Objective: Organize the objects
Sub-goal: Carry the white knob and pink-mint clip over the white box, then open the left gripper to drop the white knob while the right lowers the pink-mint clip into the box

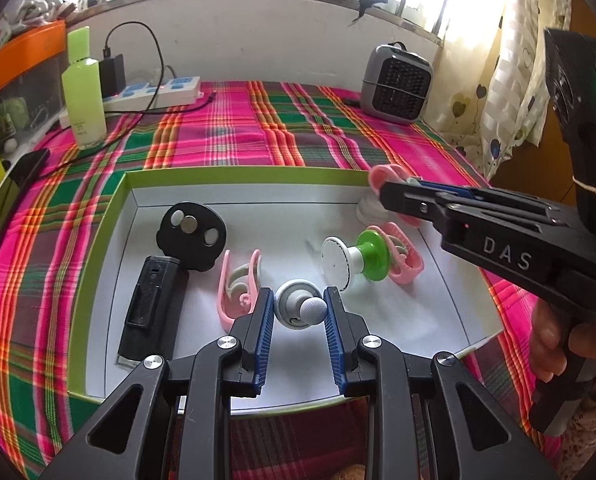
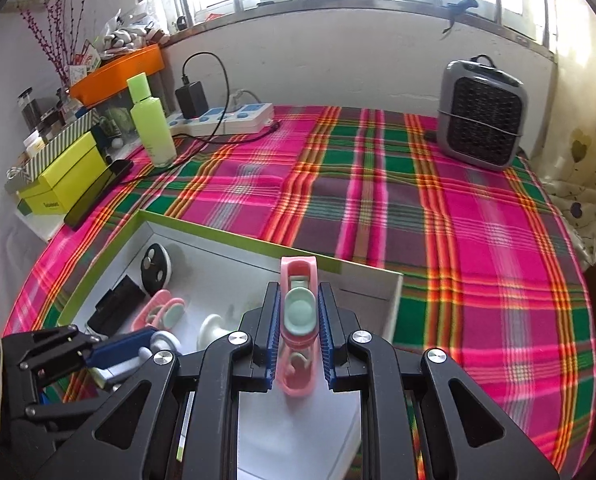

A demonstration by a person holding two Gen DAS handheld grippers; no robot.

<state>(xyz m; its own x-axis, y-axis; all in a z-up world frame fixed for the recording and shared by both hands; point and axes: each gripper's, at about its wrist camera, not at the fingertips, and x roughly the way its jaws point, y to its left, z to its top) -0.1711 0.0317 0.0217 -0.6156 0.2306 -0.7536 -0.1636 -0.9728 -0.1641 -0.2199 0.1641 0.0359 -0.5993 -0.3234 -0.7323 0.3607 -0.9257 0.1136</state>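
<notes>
My left gripper [image 1: 298, 299] is shut on a small grey and white round knob [image 1: 301, 309], low over the white floor of the green-rimmed tray [image 1: 238, 172]. My right gripper [image 2: 298, 288] is shut on a pink clip with a mint pad [image 2: 299, 312], held above the tray's right rim [image 2: 369, 276]. In the left wrist view that gripper [image 1: 389, 194] reaches in from the right with the pink clip [image 1: 383, 176]. Inside the tray lie a black round disc [image 1: 192, 234], a black oblong device [image 1: 152, 308], a pink clip [image 1: 240, 288], a white and green spool [image 1: 353, 260] and another pink clip [image 1: 405, 258].
The tray sits on a pink and green plaid cloth [image 2: 377, 200]. At the back stand a green bottle [image 1: 82, 92], a power strip with a charger [image 1: 154, 90] and a grey fan heater [image 1: 395, 84]. A dark phone [image 1: 12, 196] lies at the left edge. A curtain [image 1: 509, 60] hangs right.
</notes>
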